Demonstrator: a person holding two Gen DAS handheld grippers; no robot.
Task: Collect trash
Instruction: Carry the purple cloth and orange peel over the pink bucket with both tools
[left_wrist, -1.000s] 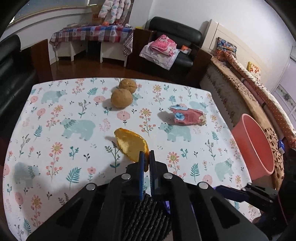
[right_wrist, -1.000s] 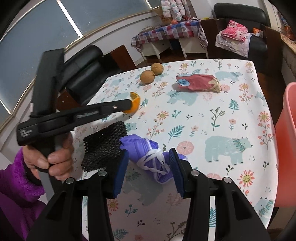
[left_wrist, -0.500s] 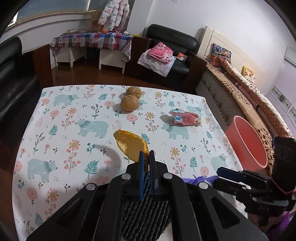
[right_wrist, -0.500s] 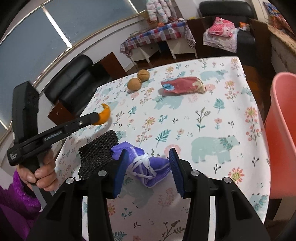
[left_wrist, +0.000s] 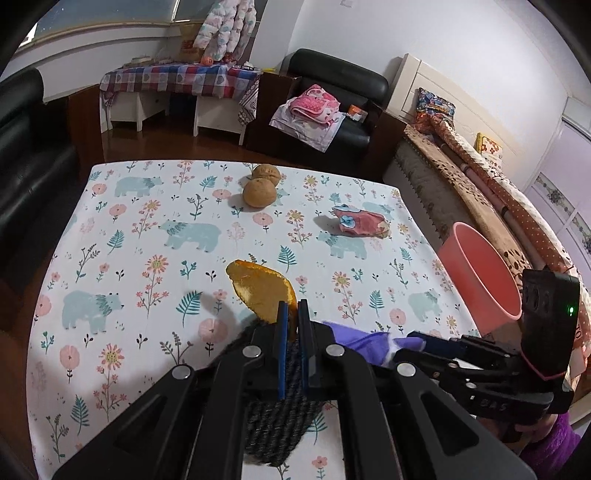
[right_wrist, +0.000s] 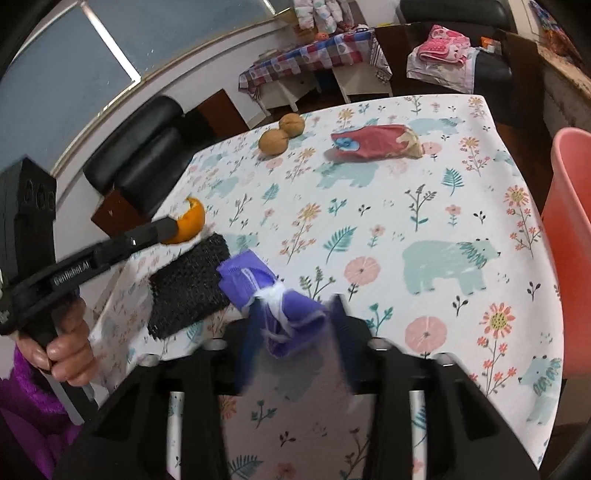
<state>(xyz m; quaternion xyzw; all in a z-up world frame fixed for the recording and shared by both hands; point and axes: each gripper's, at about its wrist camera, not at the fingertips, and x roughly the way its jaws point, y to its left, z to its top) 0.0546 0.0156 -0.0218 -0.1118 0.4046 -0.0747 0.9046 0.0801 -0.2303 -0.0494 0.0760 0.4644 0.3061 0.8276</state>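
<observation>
Left gripper (left_wrist: 291, 314) is clamped tight on an orange peel (left_wrist: 260, 290), a curved, pithy shell w/ a rough pale inner face; the peel hangs off the counter (left_wrist: 122, 258), held by its near edge. In the right wrist view the same gripper (right_wrist: 171, 230) shows side-on, black matte plastic, w/ the person's hand (right_wrist: 64, 343) around its handle and a fuzzy purple sleeve (right_wrist: 22, 398) below.

Just right of it lies a black mesh pad (right_wrist: 190, 286), flat, rectangular, coarse weave, on the counter's near edge. Touching the pad's right side is a purple face mask (right_wrist: 273, 299), crumpled soft fabric bundled w/ white elastic cord.

Right gripper (right_wrist: 291, 332) is closing around the mask, blue pads blurred either side of it; can't tell if they press on it yet.

Farther back: two round walnuts (left_wrist: 260, 186), wrinkled tan shells, touching each other. Right of them a red crinkled snack wrapper (left_wrist: 360, 225) w/ a blue spot lies flat. Counter cloth is white, printed w/ bears and flowers. At the right edge, beside the counter, stands a salmon-pink plastic bin (left_wrist: 480, 280), smooth, round-rimmed.
</observation>
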